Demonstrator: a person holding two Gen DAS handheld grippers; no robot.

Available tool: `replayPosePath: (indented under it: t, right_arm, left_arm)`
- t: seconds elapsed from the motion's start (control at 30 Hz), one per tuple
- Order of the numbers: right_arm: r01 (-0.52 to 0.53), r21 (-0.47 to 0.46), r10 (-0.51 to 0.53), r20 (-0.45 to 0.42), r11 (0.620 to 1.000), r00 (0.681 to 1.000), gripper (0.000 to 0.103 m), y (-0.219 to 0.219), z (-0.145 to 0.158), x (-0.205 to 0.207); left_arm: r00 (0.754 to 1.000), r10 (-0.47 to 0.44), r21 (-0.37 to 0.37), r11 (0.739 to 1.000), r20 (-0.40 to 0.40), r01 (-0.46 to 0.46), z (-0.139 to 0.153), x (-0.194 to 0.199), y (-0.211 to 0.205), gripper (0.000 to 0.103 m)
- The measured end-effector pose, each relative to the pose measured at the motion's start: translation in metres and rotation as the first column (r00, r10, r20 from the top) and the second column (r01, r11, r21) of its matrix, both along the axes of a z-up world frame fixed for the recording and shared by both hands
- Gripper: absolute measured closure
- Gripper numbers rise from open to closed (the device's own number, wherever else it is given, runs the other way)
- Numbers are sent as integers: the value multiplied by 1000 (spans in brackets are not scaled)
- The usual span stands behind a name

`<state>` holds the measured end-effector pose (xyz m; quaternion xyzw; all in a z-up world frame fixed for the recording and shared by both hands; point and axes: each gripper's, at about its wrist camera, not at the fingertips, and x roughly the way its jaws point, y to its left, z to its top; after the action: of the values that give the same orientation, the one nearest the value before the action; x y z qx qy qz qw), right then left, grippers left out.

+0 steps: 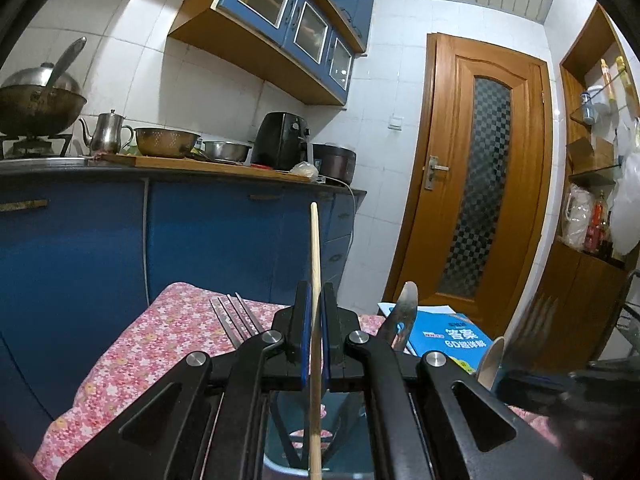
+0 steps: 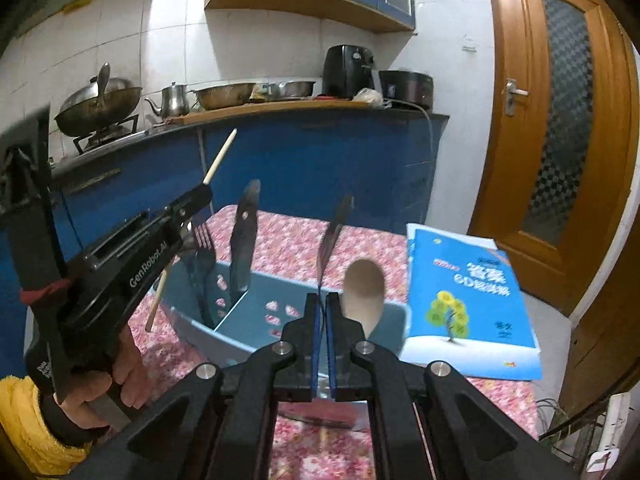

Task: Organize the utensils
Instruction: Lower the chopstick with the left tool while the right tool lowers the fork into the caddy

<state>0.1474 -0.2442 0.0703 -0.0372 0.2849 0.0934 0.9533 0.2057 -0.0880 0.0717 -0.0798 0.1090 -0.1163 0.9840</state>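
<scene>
**Two tools held utensils over a blue organizer on a floral desk**

A pale wooden chopstick [image 1: 315, 320] stood clamped between the blue pads of the left tool [image 1: 315, 340], running upright through the narrow gap, its lower end reaching down into a blue utensil organizer [image 2: 256, 312]. In the right wrist view the same chopstick [image 2: 218, 160] slanted through the left tool [image 2: 196, 200], its bottom tip at the organizer's left wall. A hand [image 2: 120, 376] in a yellow sleeve gripped that tool's handle.

The right tool [image 2: 323, 312] had its pads pressed nearly together on the handle of a fork [image 2: 334, 232], blurred, which rose tilted above the organizer's near edge.

The organizer, a box with a divider, sat in the middle of the desk [image 2: 288, 240], which was covered with a pink floral cloth. Inside its left compartment stood a fork [image 2: 202, 248] and a metal knife [image 2: 244, 240], both upright. A wooden spoon [image 2: 364, 288] stood at the organizer's right end, bowl up.

A light blue booklet [image 2: 468, 300] lay flat near the desk's right edge, just beside the organizer.

Beyond the desk's far edge ran blue cabinets topped by a wok [image 2: 100, 108], a steel kettle [image 2: 172, 100], metal bowls [image 2: 224, 94] and a black air fryer [image 2: 348, 70]. A wooden door [image 2: 560, 120] stood to the right.
</scene>
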Motion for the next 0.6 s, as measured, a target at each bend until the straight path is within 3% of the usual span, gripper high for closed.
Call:
replayPosePath:
  t: [0.27, 0.6]
  right_arm:
    - [5, 70, -7, 32, 998, 999, 87, -4, -11, -6]
    - [20, 153, -27, 39, 988, 999, 86, -13, -10, -22]
  left_arm:
    - [1000, -17, 6, 1000, -25, 17, 1, -10, 9, 101]
    - [993, -63, -10, 998, -97, 63, -3, -14, 17, 90]
